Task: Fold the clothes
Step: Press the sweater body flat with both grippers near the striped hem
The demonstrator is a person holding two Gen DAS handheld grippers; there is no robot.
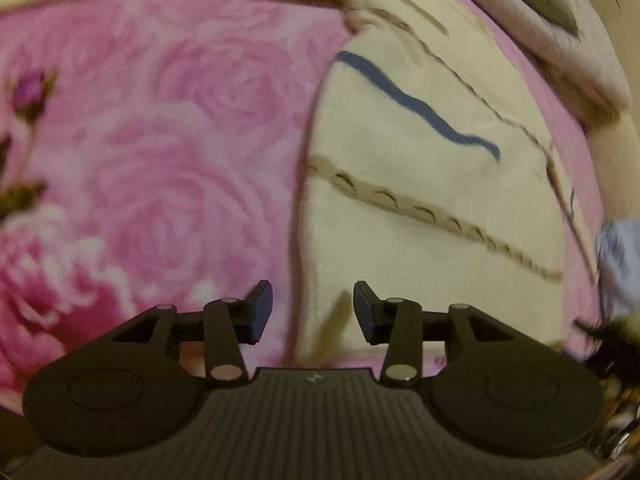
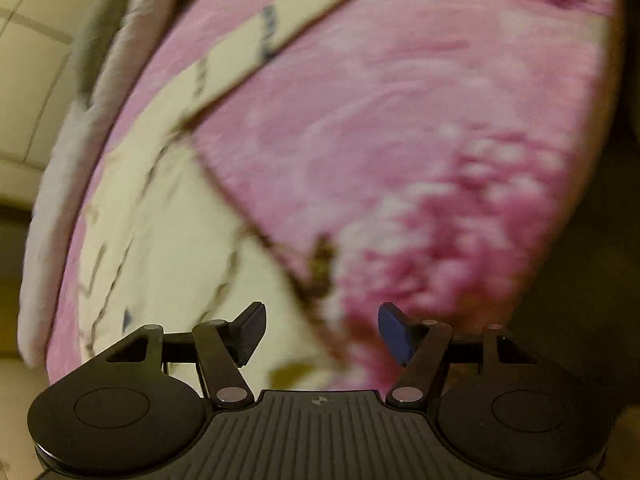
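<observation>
Surface: pink rose-print bedspread [image 1: 160,140]. Cream garment [image 1: 420,200] with blue squiggles lies flat on it, right of centre in left view. Left gripper [image 1: 313,312] and right gripper [image 2: 322,334]: fingers spread, empty. Pale blanket [image 1: 560,40] far right.

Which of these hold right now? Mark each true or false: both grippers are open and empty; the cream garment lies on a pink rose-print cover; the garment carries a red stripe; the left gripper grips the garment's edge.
1. Both grippers are open and empty. True: left gripper and right gripper hold nothing.
2. The cream garment lies on a pink rose-print cover. True.
3. The garment carries a red stripe. False: the wavy stripe is blue.
4. The left gripper grips the garment's edge. False: its fingers stand apart, clamping nothing.
</observation>
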